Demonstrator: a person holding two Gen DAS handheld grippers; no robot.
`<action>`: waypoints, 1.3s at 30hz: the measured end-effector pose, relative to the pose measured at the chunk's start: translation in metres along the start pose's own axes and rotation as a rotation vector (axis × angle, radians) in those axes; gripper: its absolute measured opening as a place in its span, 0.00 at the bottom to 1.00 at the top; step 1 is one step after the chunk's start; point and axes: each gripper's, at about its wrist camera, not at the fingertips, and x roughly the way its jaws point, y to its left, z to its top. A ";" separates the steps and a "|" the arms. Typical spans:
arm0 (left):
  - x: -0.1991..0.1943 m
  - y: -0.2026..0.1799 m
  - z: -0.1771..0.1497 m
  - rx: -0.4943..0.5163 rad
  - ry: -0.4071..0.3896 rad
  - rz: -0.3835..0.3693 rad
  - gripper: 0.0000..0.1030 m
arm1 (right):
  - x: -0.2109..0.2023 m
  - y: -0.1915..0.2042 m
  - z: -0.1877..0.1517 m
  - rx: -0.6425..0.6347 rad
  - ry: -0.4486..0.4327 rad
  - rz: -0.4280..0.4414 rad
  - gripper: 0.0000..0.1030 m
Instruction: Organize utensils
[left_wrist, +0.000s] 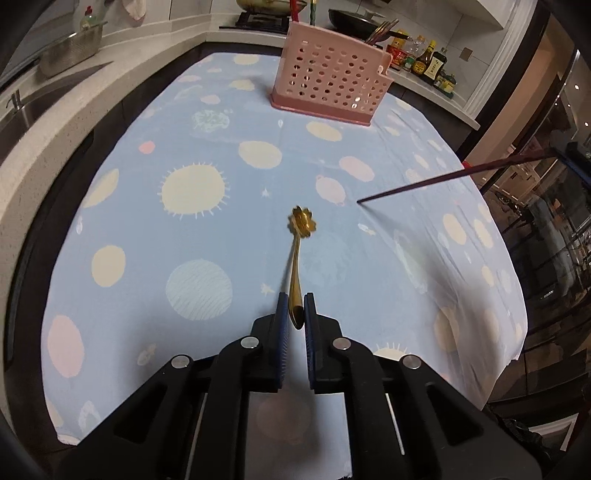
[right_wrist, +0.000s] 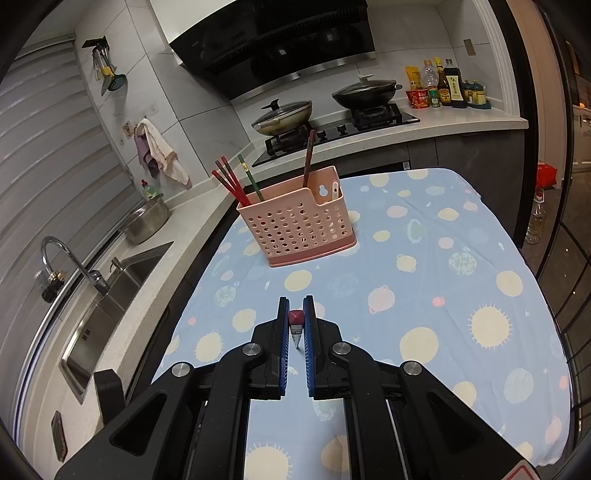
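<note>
Ahead of both tongs the tabletop (right_wrist: 424, 229) lies bare under its spotted blue cloth (left_wrist: 207, 122), up to the pink holder (right_wrist: 299, 225) standing near the far edge. The left tongs (left_wrist: 294, 308) are clamped on one gold spoon (left_wrist: 300, 254), its flower-shaped end pointing forward above the cloth. The right tongs (right_wrist: 295, 317) are clamped on one dark chopstick (left_wrist: 454, 173), red-capped end (right_wrist: 296, 316) between the pads; from the left tongs it reaches in from the right. In the holder stand about five chopsticks (right_wrist: 231, 182) and one pale handle (right_wrist: 334, 191). Beyond it are two lidded pans (right_wrist: 282, 114); left, a sink (right_wrist: 107, 302).
</note>
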 end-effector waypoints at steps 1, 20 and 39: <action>-0.005 -0.002 0.004 0.009 -0.015 -0.002 0.01 | 0.000 0.000 0.001 0.000 -0.002 0.001 0.07; -0.030 -0.033 0.070 0.181 -0.093 0.023 0.01 | 0.000 0.003 0.029 -0.015 -0.047 0.035 0.07; -0.019 -0.052 0.059 0.237 -0.034 -0.027 0.01 | 0.004 0.021 0.066 -0.068 -0.144 0.039 0.07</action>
